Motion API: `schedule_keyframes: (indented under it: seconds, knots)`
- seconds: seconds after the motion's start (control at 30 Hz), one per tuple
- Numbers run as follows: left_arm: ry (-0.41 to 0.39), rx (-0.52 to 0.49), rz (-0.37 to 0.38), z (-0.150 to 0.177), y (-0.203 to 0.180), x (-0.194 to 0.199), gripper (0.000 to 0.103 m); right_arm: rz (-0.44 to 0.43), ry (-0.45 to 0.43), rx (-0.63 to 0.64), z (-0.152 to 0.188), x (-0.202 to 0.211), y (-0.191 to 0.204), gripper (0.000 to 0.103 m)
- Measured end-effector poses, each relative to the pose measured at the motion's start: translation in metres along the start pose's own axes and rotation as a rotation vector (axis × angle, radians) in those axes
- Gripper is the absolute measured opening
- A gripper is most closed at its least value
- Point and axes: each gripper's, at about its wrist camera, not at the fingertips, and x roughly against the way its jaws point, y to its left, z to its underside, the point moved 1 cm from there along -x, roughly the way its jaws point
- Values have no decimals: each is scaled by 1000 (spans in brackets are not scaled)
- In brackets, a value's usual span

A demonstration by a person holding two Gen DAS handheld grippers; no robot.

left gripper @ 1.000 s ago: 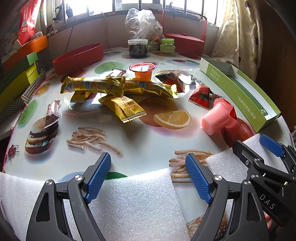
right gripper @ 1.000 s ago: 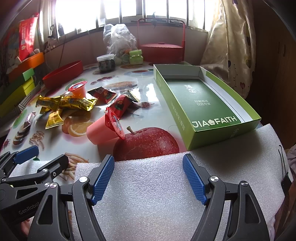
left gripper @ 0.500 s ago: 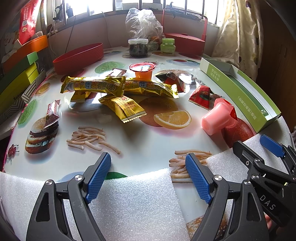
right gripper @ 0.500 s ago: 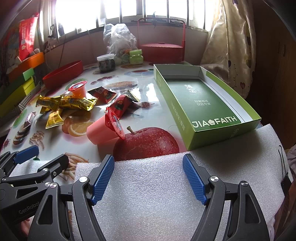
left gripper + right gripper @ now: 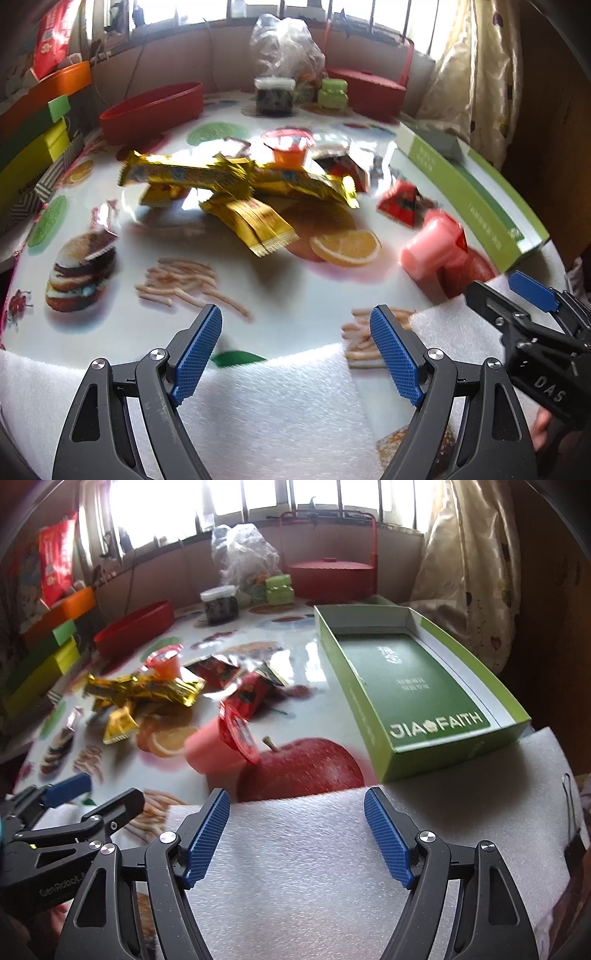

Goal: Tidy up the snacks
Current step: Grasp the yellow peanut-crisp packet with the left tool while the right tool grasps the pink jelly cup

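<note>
Snacks lie scattered mid-table: long yellow bars (image 5: pixel 207 175), a smaller yellow packet (image 5: pixel 251 219), an orange jelly cup (image 5: pixel 290 149), red packets (image 5: pixel 402 201) and a pink jelly cup on its side (image 5: pixel 432 245). They also show in the right wrist view: yellow bars (image 5: pixel 147 686), pink cup (image 5: pixel 218 744). An open, empty green box (image 5: pixel 417 686) lies at the right. My left gripper (image 5: pixel 295 350) is open and empty above the near table edge. My right gripper (image 5: pixel 297 834) is open and empty over white foam (image 5: pixel 314 878).
A red oval tub (image 5: pixel 151 112), a dark jar (image 5: pixel 275 96), a green jar (image 5: pixel 332 92), a plastic bag (image 5: pixel 286 44) and a red lidded basket (image 5: pixel 328 570) stand at the back. Coloured boxes (image 5: pixel 33 140) are stacked at the left. A small wrapped candy (image 5: pixel 101 219) lies left.
Both grippers have lifted and moved slightly forward over the table; the views are blurred by motion. Both stay open. The snacks have not moved.
</note>
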Motion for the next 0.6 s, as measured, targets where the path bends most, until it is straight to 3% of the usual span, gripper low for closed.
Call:
schedule_keyframes:
  seconds: [0.1, 0.3, 0.6]
  knots:
    - [-33, 16, 2, -8, 11, 8, 83, -28, -26, 19, -6, 7, 4, 77]
    - [-41, 86, 37, -24, 38, 13, 83, -92, 29, 35, -21, 10, 7, 76]
    - [28, 189, 85, -42, 51, -8, 83, -132, 41, 49, -38, 5, 14, 76]
